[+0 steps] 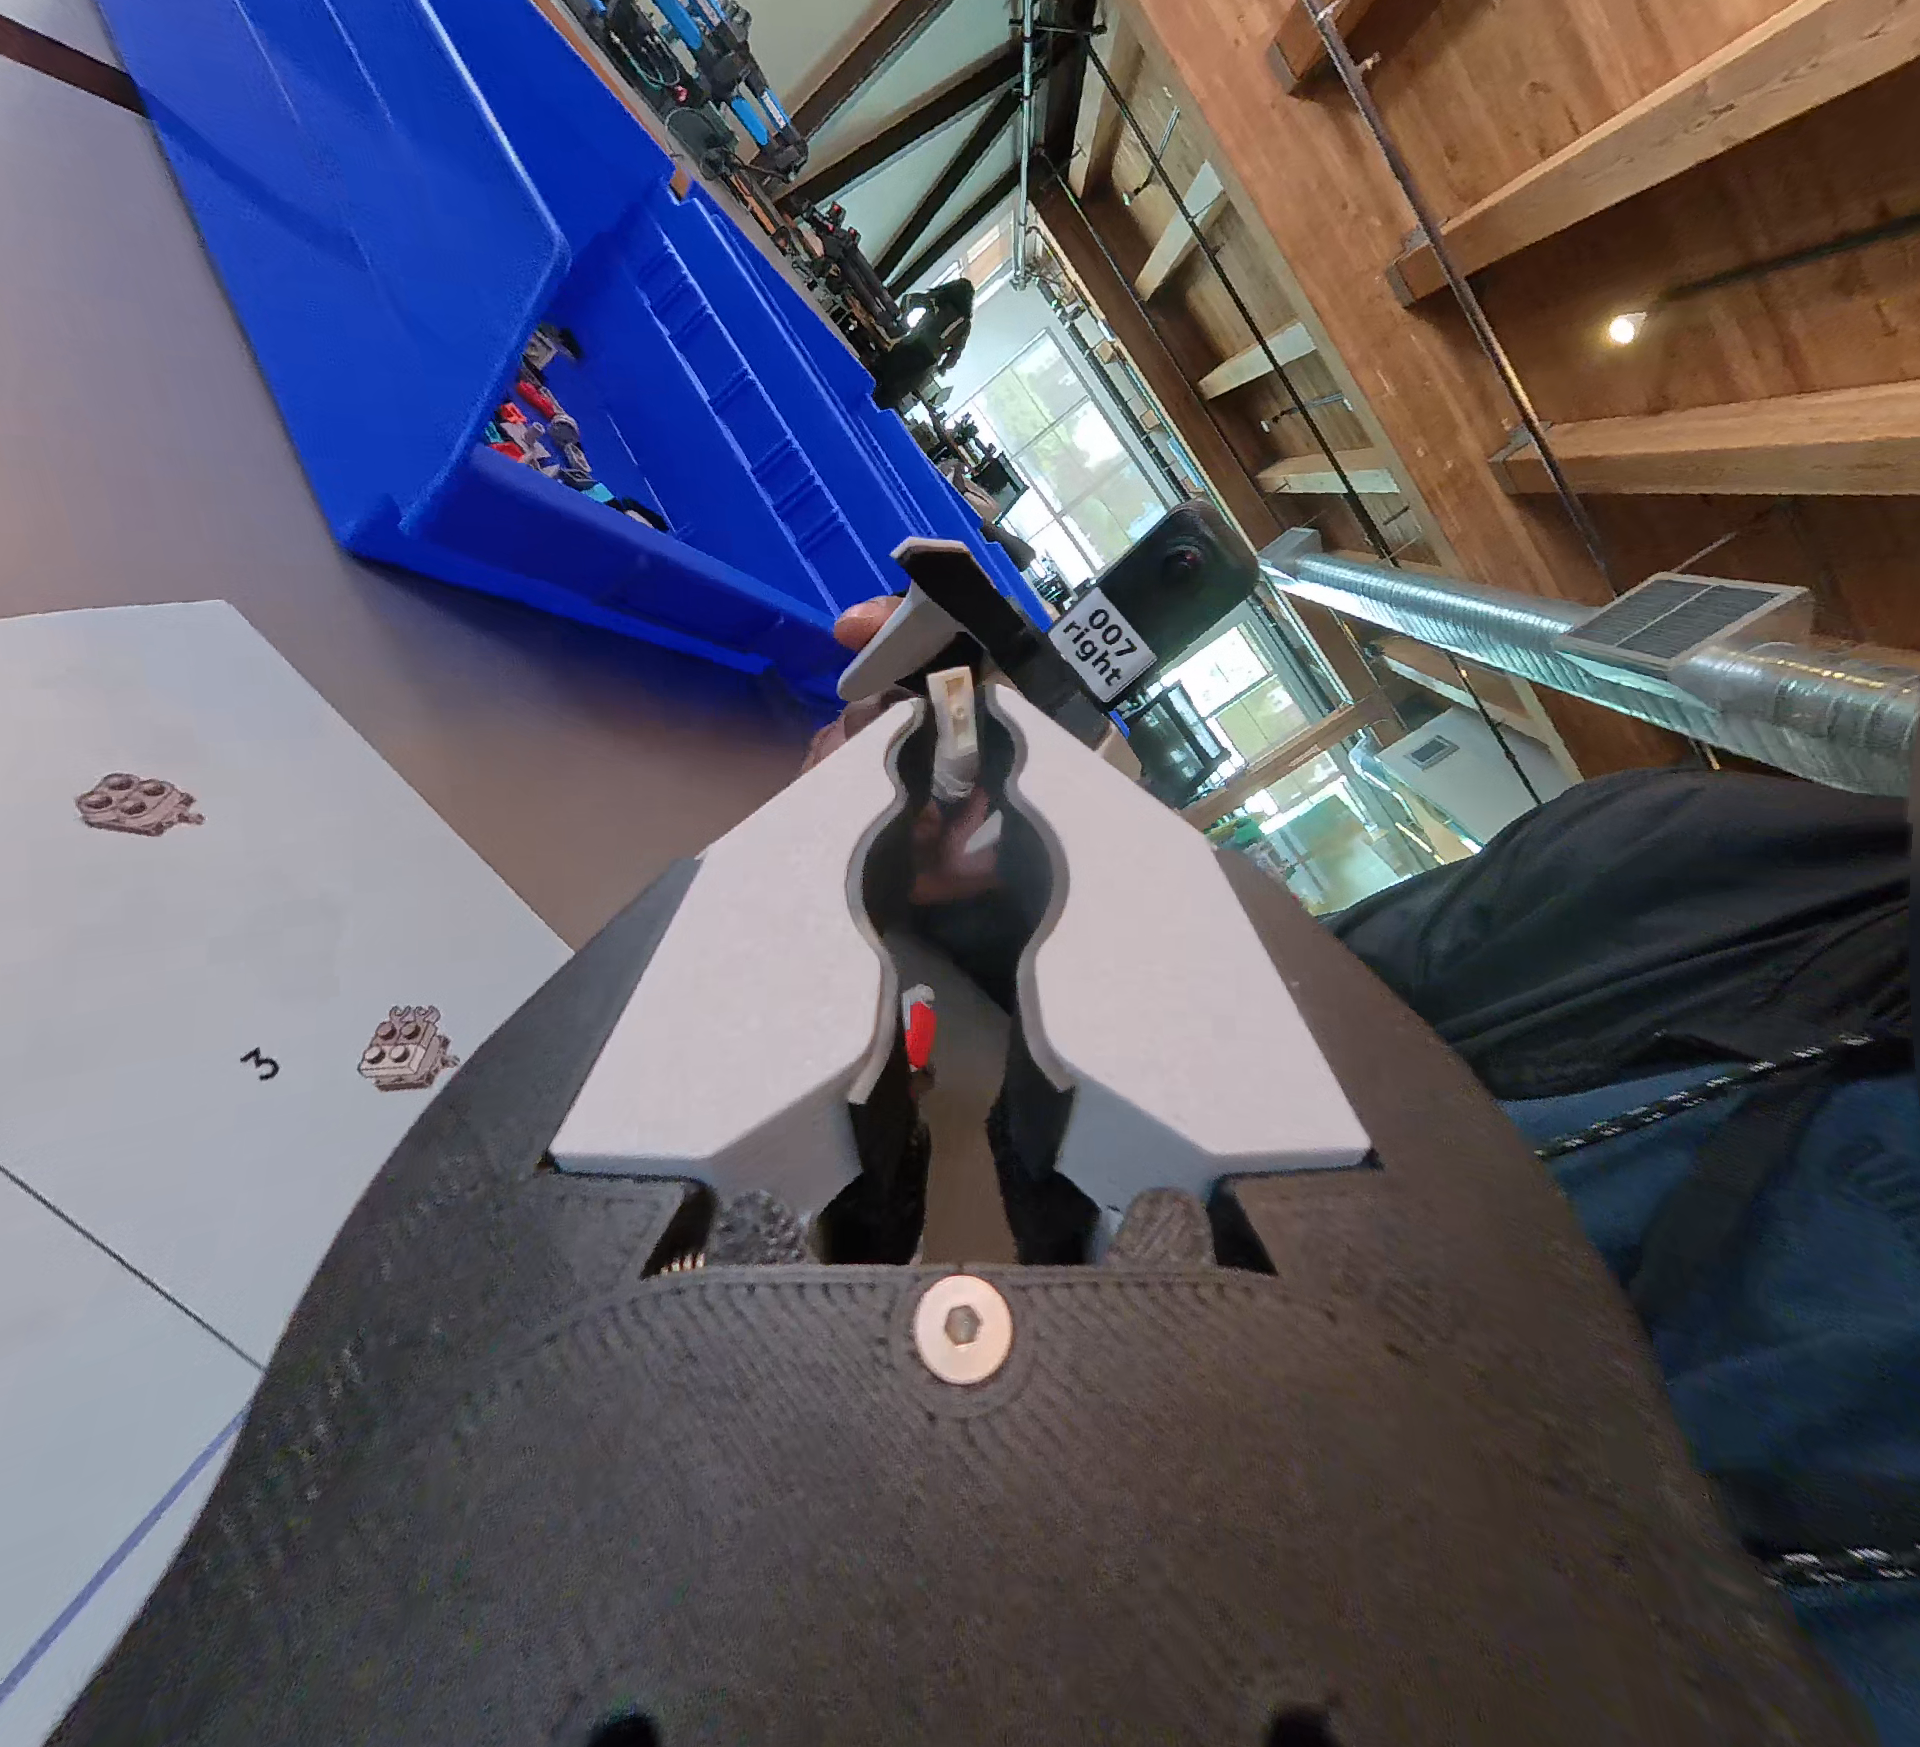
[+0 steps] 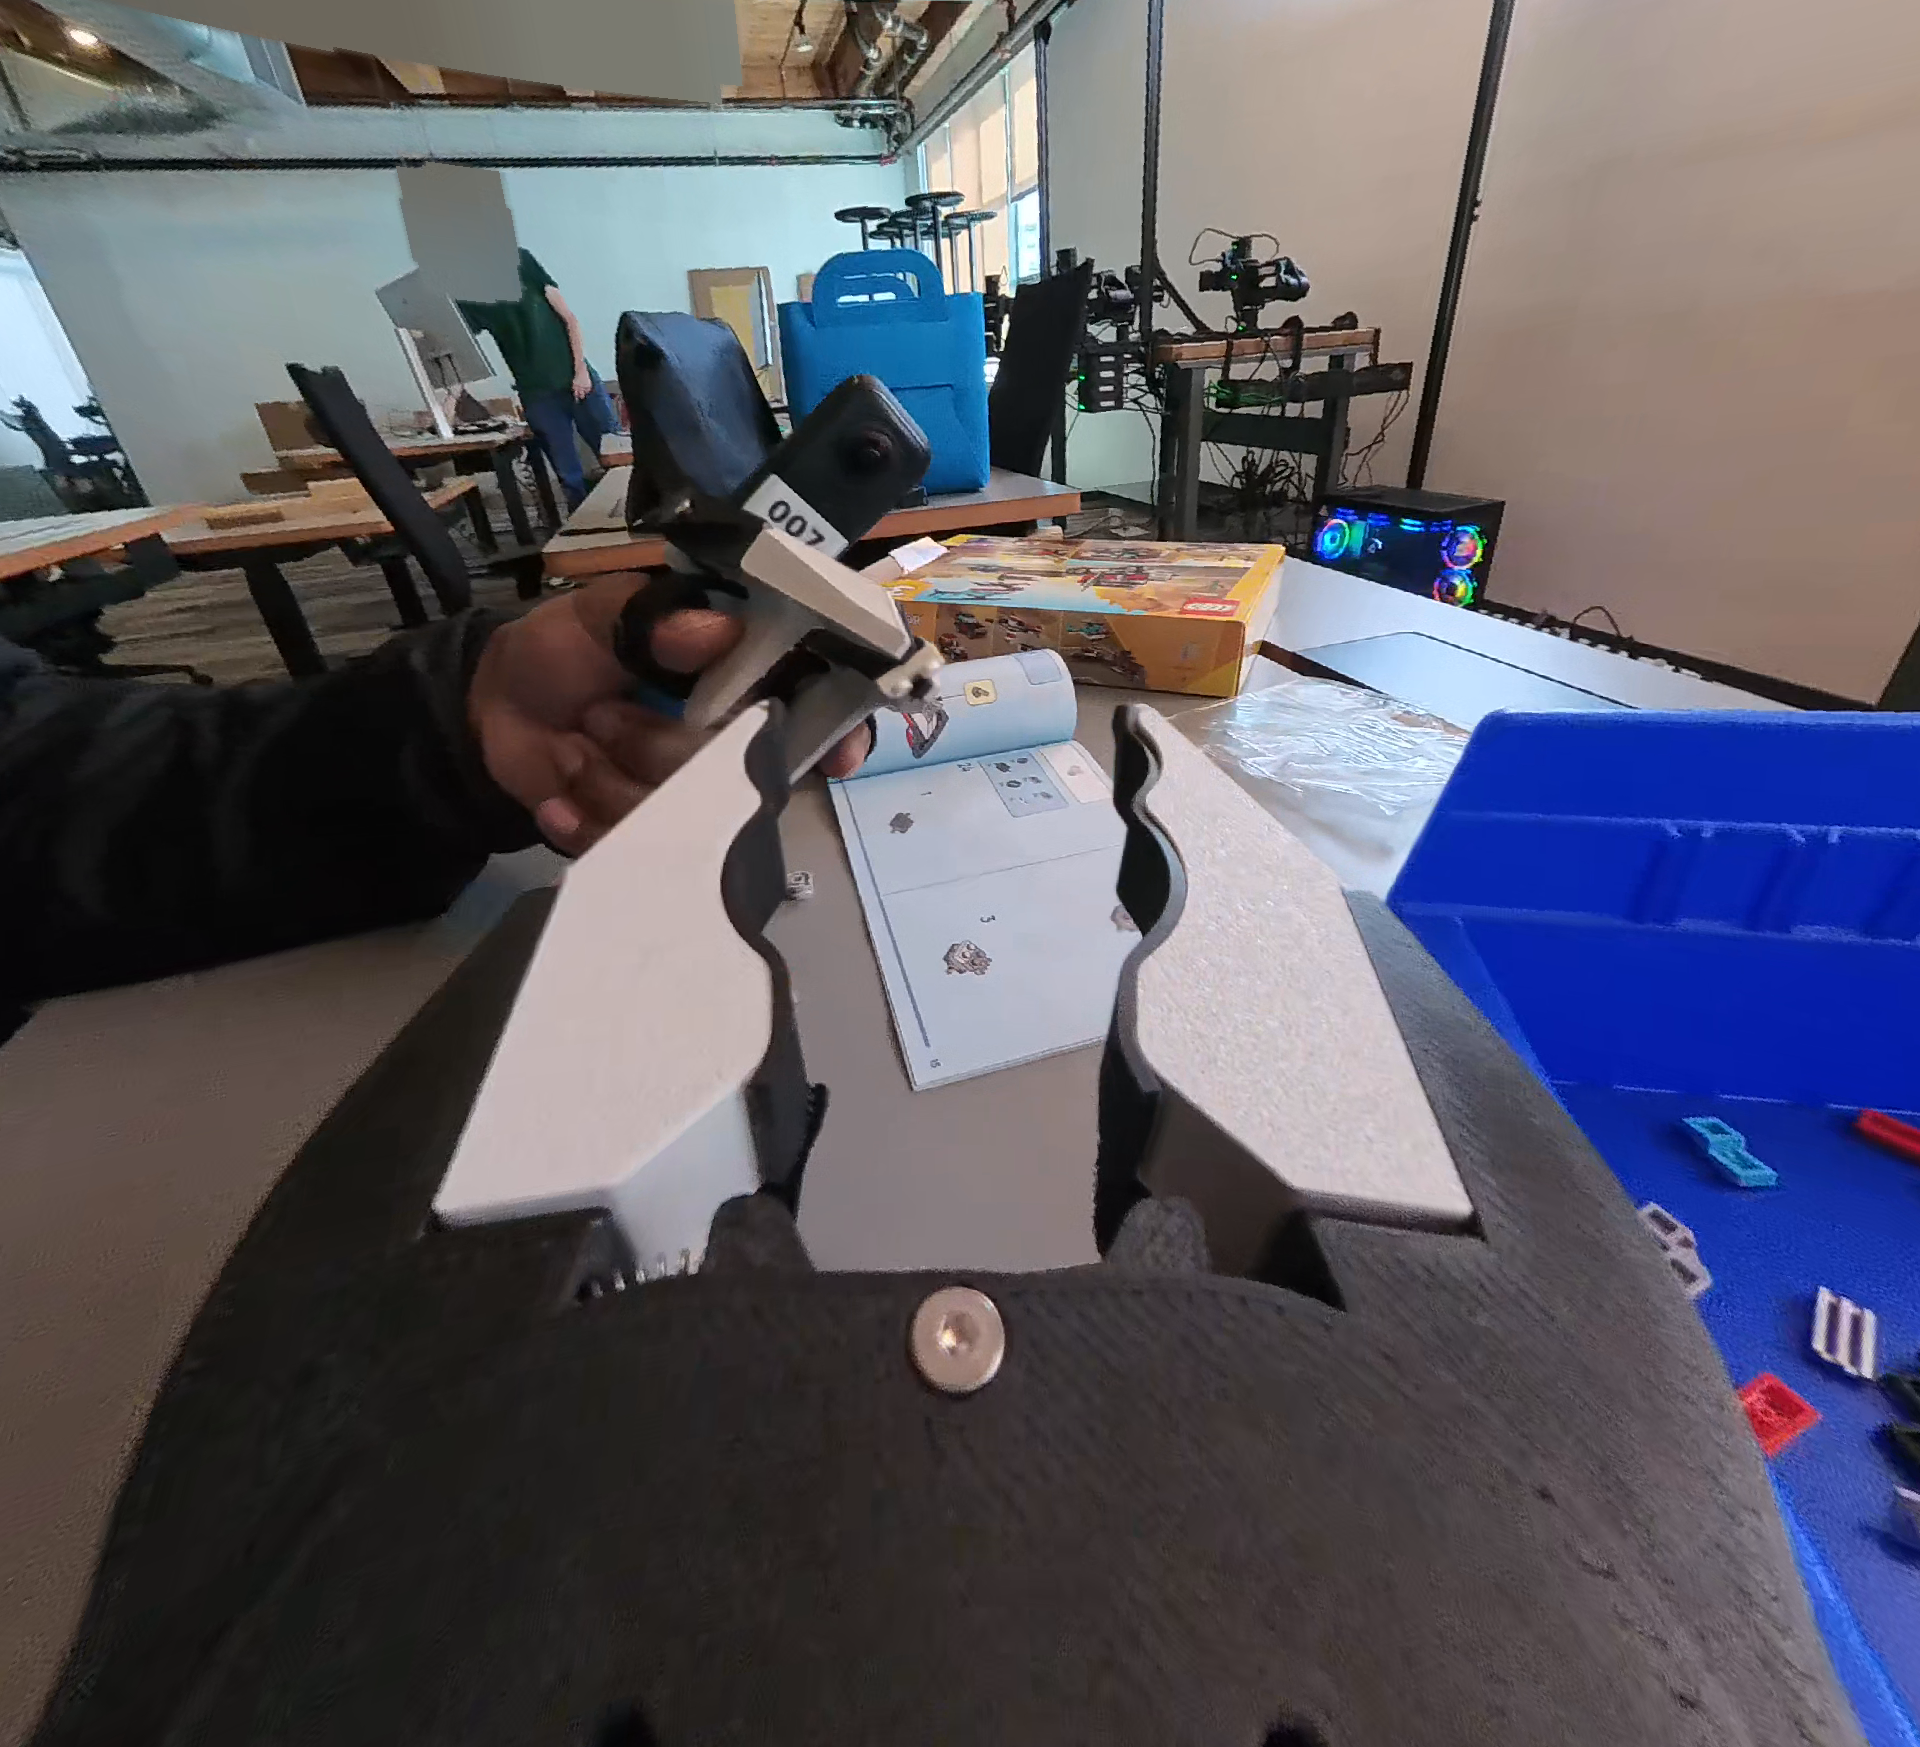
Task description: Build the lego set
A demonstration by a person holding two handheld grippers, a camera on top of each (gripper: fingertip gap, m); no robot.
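Left wrist view: left gripper (image 1: pixel 951 710) pinching a small white brick (image 1: pixel 954 710) at its fingertips, held in the air above the table (image 1: pixel 582 762).
Brick: pale, oblong, upright, just beside the right gripper (image 2: pixel 940 721), whose jaws are spread; open booklet (image 2: pixel 987 908) and blue bin (image 2: pixel 1662 949) below.

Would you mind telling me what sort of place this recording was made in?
Probably an open-plan robotics lab or workshop office: camera rigs on a wooden bench, desks with black office chairs, an RGB-lit computer tower, and exposed timber ceiling beams.
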